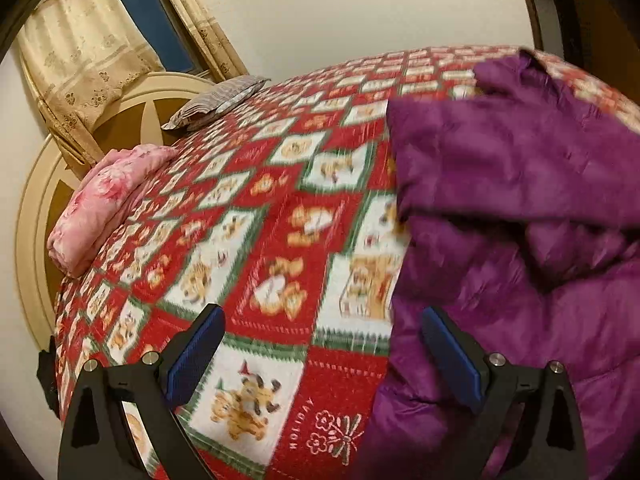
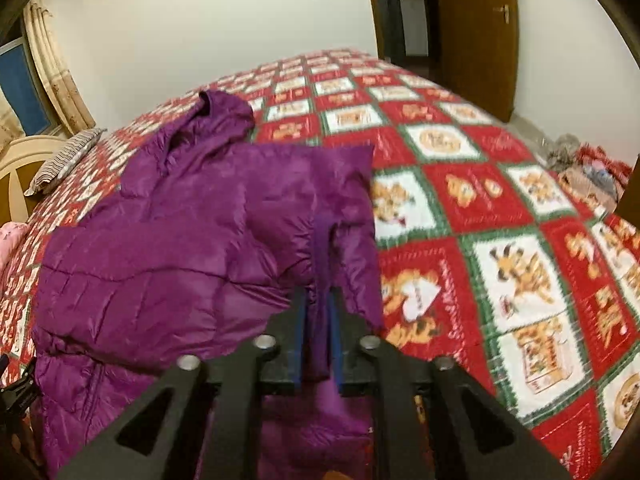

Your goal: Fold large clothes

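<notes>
A purple hooded puffer jacket (image 2: 160, 256) lies on the bed, hood toward the far side, with one sleeve folded across its body. My right gripper (image 2: 319, 304) is shut on the dark cuff (image 2: 320, 260) of that sleeve, held over the jacket's right side. In the left wrist view the jacket (image 1: 520, 200) fills the right half. My left gripper (image 1: 320, 356) is open and empty over the bedspread, its right finger against the jacket's left edge.
The bed has a red, white and green holiday quilt (image 2: 500, 208). A pink folded blanket (image 1: 104, 204) and a striped pillow (image 1: 216, 100) lie by the cream headboard (image 1: 36, 208). A wooden door (image 2: 476, 32) and clutter (image 2: 580, 168) stand beyond the bed's right side.
</notes>
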{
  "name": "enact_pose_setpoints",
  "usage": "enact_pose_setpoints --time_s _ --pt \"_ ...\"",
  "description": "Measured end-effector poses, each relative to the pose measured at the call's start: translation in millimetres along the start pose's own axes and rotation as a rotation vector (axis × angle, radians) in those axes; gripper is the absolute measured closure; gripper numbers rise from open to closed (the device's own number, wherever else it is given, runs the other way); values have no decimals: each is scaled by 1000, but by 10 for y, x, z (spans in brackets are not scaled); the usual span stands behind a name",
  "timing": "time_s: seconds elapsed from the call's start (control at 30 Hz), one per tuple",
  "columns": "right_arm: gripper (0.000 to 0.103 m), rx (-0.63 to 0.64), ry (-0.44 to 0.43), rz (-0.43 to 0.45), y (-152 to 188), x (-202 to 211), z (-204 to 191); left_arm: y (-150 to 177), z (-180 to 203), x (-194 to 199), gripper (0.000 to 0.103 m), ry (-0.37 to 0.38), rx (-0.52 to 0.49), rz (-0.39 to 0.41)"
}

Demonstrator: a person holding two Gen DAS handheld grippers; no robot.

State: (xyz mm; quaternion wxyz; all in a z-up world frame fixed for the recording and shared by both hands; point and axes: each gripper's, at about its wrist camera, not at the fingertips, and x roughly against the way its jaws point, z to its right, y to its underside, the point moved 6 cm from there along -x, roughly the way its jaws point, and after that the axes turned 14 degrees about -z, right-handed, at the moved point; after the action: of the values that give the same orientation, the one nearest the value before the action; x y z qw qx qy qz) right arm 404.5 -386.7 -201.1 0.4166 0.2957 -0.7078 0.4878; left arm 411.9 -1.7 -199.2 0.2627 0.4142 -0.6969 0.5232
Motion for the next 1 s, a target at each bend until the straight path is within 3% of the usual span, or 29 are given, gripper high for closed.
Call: enact_pose_setpoints --time_s 0.03,0.1,0.23,0.33,0.4,0.6,0.83,1.0 --pt "59 -8 12 20 0 80 22 -92 -37 103 4 11 7 28" --pt "59 -28 64 81 -25 286 79 -341 -99 311 4 29 18 84" --pt "58 -29 68 200 -157 657 -46 -937 -29 476 4 55 48 170" --pt "58 29 28 188 -293 592 -374 -1267 159 299 4 70 72 173" --pt "59 59 15 168 -343 430 -565 -1414 324 29 4 56 77 129" --pt "59 65 48 69 -299 -234 -633 -1349 687 -676 4 51 70 -26" --pt "62 58 57 57 -205 -389 -495 -1216 918 -764 4 24 14 -11" --pt "62 59 65 61 -196 -424 -520 -1214 906 -820 4 50 25 -25"
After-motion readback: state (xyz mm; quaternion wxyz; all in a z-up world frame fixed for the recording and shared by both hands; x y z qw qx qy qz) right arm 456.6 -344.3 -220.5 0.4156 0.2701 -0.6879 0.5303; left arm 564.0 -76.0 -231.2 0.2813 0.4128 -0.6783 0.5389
